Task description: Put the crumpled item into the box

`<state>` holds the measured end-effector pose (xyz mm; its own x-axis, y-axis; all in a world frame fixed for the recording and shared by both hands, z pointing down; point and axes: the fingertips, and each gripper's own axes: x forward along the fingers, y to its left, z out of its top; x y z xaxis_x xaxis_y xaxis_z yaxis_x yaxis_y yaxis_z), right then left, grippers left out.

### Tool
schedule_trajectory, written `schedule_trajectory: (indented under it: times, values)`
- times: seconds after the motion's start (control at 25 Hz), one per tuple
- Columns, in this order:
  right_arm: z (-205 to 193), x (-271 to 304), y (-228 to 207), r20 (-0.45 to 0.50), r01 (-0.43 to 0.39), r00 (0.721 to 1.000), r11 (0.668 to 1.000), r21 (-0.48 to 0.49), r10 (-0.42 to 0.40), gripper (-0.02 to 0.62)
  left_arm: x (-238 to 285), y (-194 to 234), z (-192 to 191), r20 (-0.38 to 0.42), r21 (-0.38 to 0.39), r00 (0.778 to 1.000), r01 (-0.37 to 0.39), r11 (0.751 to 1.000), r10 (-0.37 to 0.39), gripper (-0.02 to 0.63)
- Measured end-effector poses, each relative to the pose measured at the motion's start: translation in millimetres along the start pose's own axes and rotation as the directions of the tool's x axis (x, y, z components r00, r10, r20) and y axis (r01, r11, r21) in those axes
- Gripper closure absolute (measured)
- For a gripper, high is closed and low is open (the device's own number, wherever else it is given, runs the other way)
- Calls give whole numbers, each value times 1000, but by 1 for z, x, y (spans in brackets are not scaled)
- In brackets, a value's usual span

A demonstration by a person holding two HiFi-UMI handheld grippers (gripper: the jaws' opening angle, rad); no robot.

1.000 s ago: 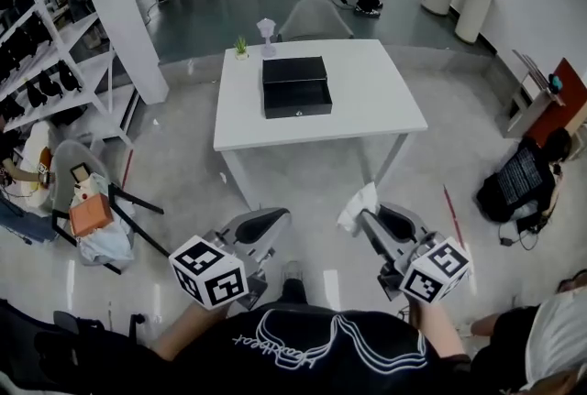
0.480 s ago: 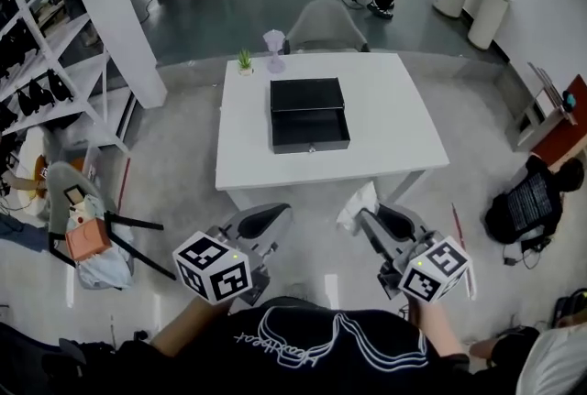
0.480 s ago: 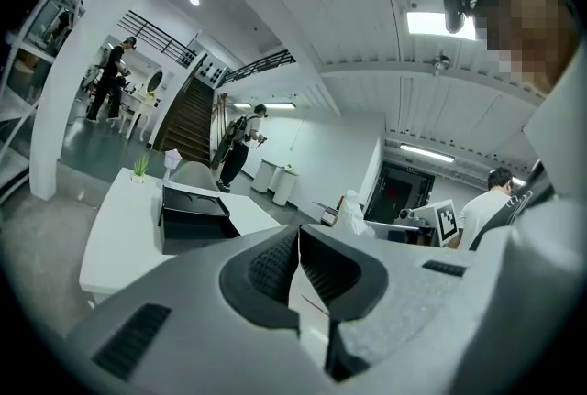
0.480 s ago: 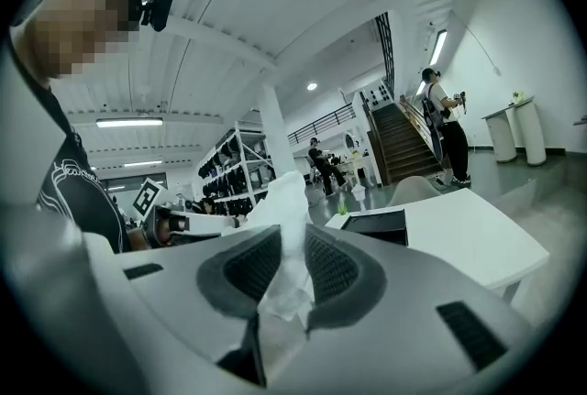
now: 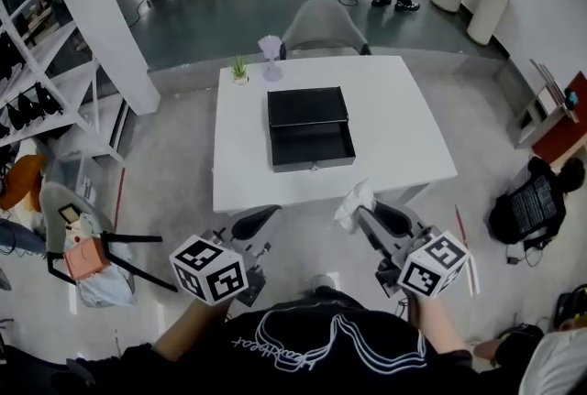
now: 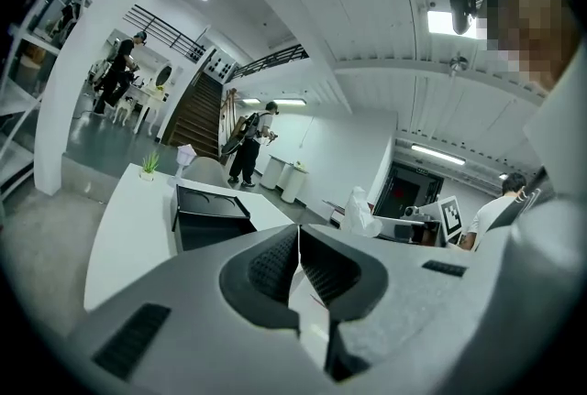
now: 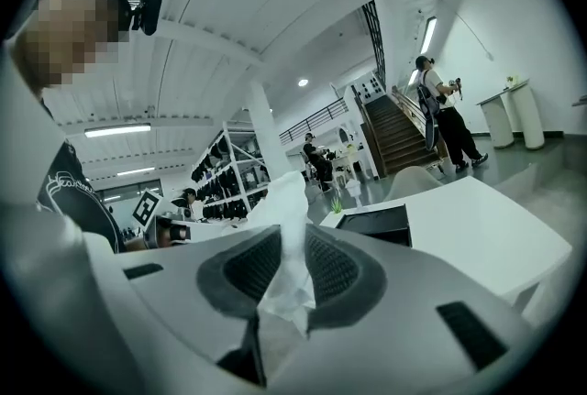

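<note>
A crumpled white tissue sticks up from my right gripper, which is shut on it; in the right gripper view the tissue is pinched between the ribbed pads. The black box lies open on the white table ahead of both grippers, its lid folded back toward the far side. It also shows in the left gripper view as the box and in the right gripper view as the box. My left gripper is shut with nothing in it, just short of the table's near edge.
A small potted plant and a pale vase stand at the table's far edge, with a grey chair behind. A folding chair holding an orange bag is on the left, shelves farther left, and a black bag on the floor at right.
The table and box have drawn nearer and lower in the head view. Both grippers have come up to the table's near edge. The tissue stays held in the right one.
</note>
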<state>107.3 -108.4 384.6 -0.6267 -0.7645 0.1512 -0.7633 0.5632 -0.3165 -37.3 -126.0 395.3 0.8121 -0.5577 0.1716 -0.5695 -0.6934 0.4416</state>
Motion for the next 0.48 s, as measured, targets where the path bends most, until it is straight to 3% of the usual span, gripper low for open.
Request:
schedule_trajectory:
  times: [0.48]
  values:
    - [-3, 61, -34, -80, -10, 997, 999, -51, 6, 509, 26, 43, 8, -11, -16, 999, -49, 999, 49, 598]
